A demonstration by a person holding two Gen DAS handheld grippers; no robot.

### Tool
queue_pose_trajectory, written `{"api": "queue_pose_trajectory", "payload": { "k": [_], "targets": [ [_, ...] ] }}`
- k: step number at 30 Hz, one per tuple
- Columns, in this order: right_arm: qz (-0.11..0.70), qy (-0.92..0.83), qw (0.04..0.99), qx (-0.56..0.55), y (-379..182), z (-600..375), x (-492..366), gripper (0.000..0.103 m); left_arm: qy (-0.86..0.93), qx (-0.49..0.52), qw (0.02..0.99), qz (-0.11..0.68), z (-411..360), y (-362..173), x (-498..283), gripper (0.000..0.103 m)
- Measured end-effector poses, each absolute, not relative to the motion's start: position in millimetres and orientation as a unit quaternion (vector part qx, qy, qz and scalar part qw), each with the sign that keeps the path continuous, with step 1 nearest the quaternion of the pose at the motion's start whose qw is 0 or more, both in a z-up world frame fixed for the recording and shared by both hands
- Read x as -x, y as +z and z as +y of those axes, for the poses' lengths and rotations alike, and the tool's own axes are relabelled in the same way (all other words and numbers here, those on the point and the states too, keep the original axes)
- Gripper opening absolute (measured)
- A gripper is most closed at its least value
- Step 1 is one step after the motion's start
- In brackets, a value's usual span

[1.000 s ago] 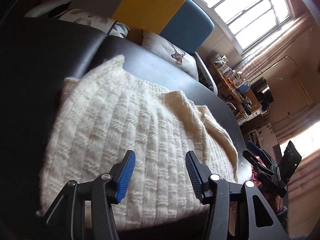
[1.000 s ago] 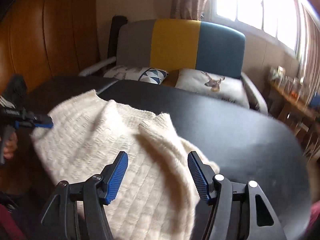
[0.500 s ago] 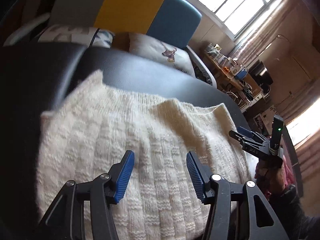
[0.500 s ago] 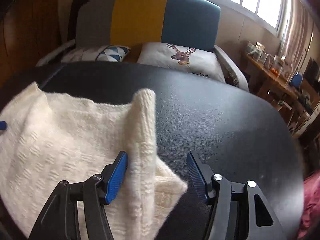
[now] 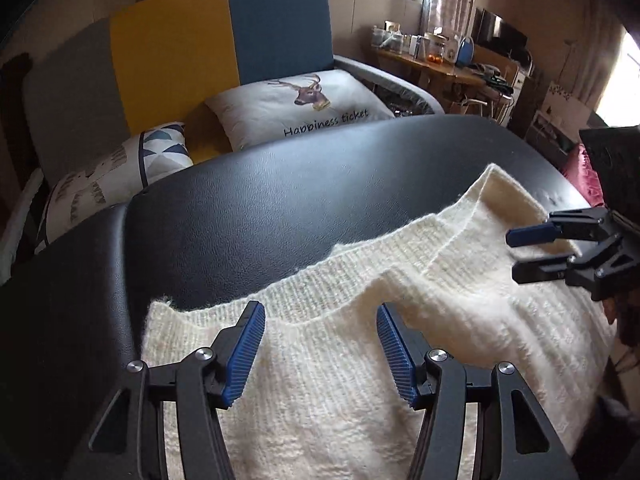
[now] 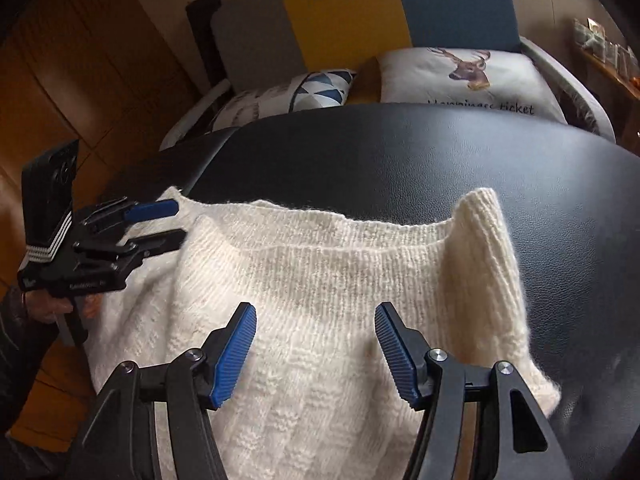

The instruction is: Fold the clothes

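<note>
Nearest, left gripper [image 5: 320, 350] and right gripper [image 6: 316, 350] both spread wide and clamping nothing, poised over cream knit sweater [image 6: 320, 292] lying across black padded table [image 6: 400, 152], ribbed edge facing away, long axis left-to-right, right corner flipped upright; beyond, sofa [image 5: 224, 40] bearing deer cushion [image 5: 296, 108].

Sweater [image 6: 320, 320] flatter, both tools re-aimed.
</note>
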State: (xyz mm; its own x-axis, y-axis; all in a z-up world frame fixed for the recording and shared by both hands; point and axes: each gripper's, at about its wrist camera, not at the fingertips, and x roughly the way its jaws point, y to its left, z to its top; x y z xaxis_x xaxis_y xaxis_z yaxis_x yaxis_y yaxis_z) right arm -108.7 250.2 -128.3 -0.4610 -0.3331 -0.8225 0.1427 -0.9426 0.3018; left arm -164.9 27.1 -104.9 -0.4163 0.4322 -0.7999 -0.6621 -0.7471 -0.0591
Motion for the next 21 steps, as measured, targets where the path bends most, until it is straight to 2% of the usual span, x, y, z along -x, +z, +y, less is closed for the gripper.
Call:
{"api": "queue_pose_trajectory", "payload": {
  "k": [8, 9, 10, 11, 12, 13, 14, 15, 17, 21],
  "targets": [
    [0.034, -0.862, 0.108, -0.494, -153.9, 213.5, 112.7, 0.068, 0.816, 0.453, 0.331, 0.14, 28.9, -130.8, 161.7, 0.06],
    [0.037, -0.863, 0.11, -0.493, -154.4, 213.6, 111.6, 0.068, 0.816, 0.454, 0.329, 0.137, 28.6, -131.0, 160.7, 0.059],
    [0.039, -0.863, 0.111, -0.491, -154.9, 213.7, 110.5, 0.068, 0.817, 0.454, 0.327, 0.135, 28.4, -131.3, 159.1, 0.053],
    [0.035, -0.864, 0.109, -0.49, -155.0, 215.6, 110.0, 0.065, 0.819, 0.453, 0.325, 0.135, 28.2, -131.5, 156.7, 0.048],
    [0.038, -0.867, 0.106, -0.485, -154.0, 215.2, 108.6, 0.051, 0.821, 0.451, 0.324, 0.135, 27.8, -131.2, 154.2, 0.037],
    [0.048, -0.872, 0.101, -0.477, -151.9, 213.6, 106.2, 0.042, 0.823, 0.448, 0.323, 0.134, 27.0, -130.0, 151.2, 0.023],
    [0.06, -0.875, 0.1, -0.47, -149.3, 210.2, 103.5, 0.018, 0.825, 0.445, 0.322, 0.132, 26.3, -128.8, 148.3, 0.015],
    [0.073, -0.876, 0.1, -0.466, -146.3, 206.6, 101.4, 0.011, 0.828, 0.441, 0.321, 0.129, 25.2, -126.9, 145.6, 0.009],
    [0.085, -0.883, 0.098, -0.451, -136.3, 204.2, 98.7, 0.007, 0.839, 0.425, 0.322, 0.109, 21.0, -116.2, 143.3, 0.007],
    [0.048, -0.911, 0.074, -0.403, -105.1, 219.9, 103.7, 0.006, 0.85, 0.421, 0.306, 0.083, 25.1, -117.6, 158.8, 0.007]
  ]
}}
